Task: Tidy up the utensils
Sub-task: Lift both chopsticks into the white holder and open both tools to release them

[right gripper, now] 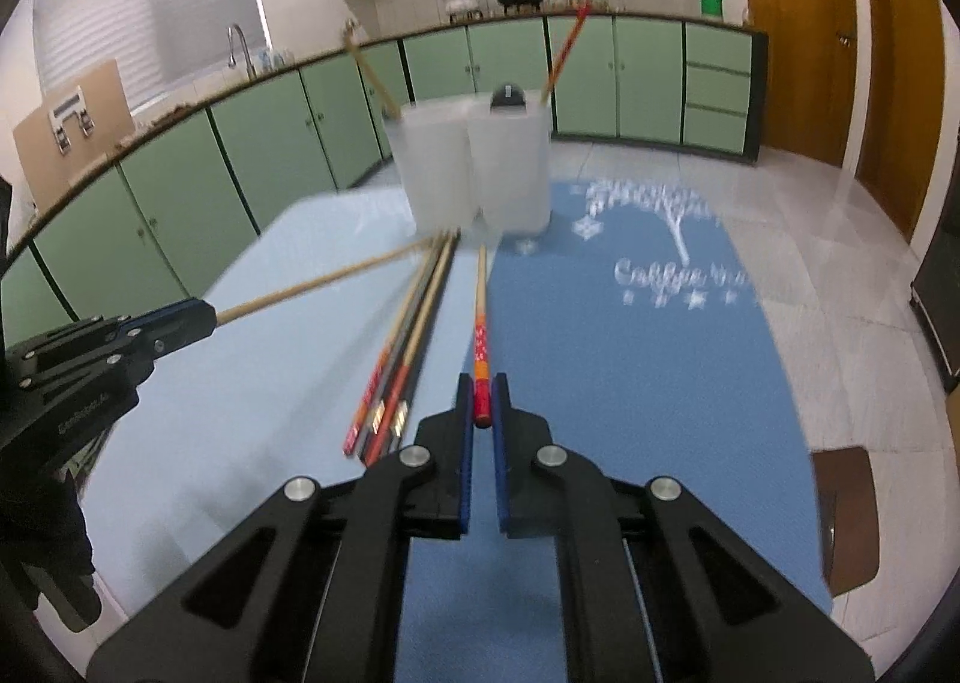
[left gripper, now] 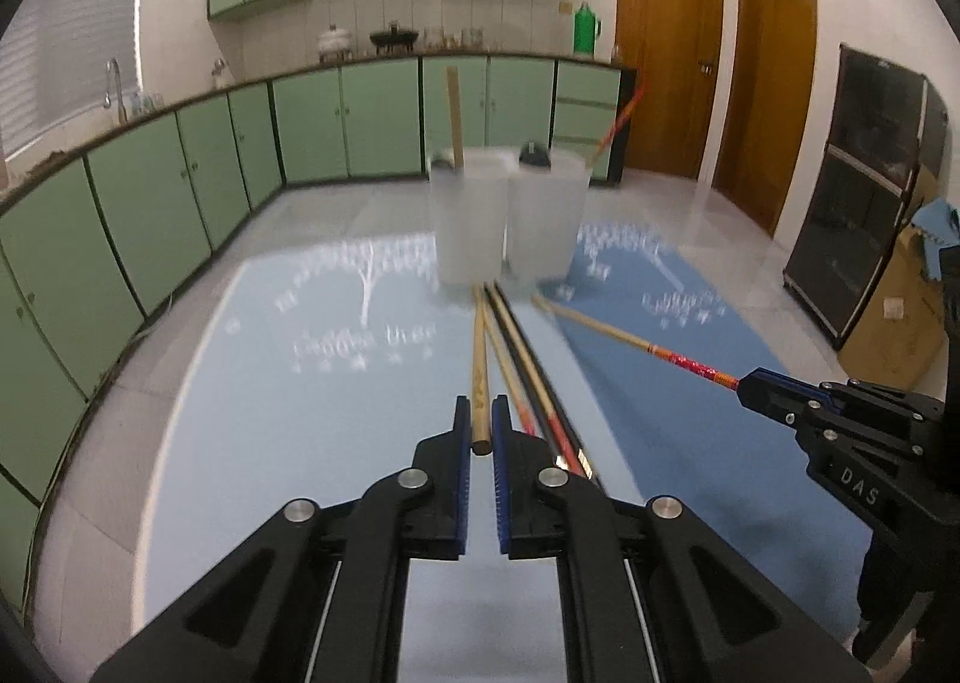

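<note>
My left gripper is shut on a plain wooden chopstick, held above the table and pointing at the cups. My right gripper is shut on a red-ended chopstick, also lifted. Each gripper shows in the other's view: the right gripper at the right, the left gripper at the left. Several more chopsticks lie bundled on the blue mats between them. Two frosted cups stand side by side: the left cup holds a wooden chopstick, the right cup a red-ended one.
The light blue mat and the darker blue mat cover the table. Green cabinets curve along the left and back walls. Wooden doors and a dark appliance stand at the right. A brown chair seat sits beside the table.
</note>
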`<state>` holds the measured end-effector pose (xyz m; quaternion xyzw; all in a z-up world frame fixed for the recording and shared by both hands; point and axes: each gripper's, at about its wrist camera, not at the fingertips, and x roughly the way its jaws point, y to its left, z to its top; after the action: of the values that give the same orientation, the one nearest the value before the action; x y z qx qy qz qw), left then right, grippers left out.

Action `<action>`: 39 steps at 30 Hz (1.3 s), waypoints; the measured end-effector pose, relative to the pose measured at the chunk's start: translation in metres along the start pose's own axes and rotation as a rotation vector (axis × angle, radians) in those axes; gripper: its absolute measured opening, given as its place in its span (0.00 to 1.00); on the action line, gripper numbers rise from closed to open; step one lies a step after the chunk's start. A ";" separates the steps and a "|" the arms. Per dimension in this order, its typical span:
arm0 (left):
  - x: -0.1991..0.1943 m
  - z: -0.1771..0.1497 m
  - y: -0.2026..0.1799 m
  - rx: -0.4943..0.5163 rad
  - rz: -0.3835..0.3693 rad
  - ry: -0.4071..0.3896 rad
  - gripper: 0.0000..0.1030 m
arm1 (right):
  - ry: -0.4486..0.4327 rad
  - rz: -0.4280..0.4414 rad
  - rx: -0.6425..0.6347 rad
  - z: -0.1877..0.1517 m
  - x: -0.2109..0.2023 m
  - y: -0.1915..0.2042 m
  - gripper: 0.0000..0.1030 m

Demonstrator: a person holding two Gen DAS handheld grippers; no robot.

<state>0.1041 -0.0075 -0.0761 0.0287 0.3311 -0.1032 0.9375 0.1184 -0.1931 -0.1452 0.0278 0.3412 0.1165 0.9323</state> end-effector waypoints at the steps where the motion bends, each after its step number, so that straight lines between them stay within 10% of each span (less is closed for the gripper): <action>1: -0.004 0.005 0.000 0.002 -0.001 -0.014 0.07 | -0.011 0.001 0.000 0.005 -0.003 0.000 0.05; 39: -0.037 0.204 -0.006 0.041 -0.124 -0.432 0.06 | -0.278 0.043 -0.128 0.243 -0.069 -0.015 0.05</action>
<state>0.2000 -0.0313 0.1057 0.0043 0.1215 -0.1713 0.9777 0.2265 -0.2175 0.0819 -0.0088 0.2002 0.1533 0.9677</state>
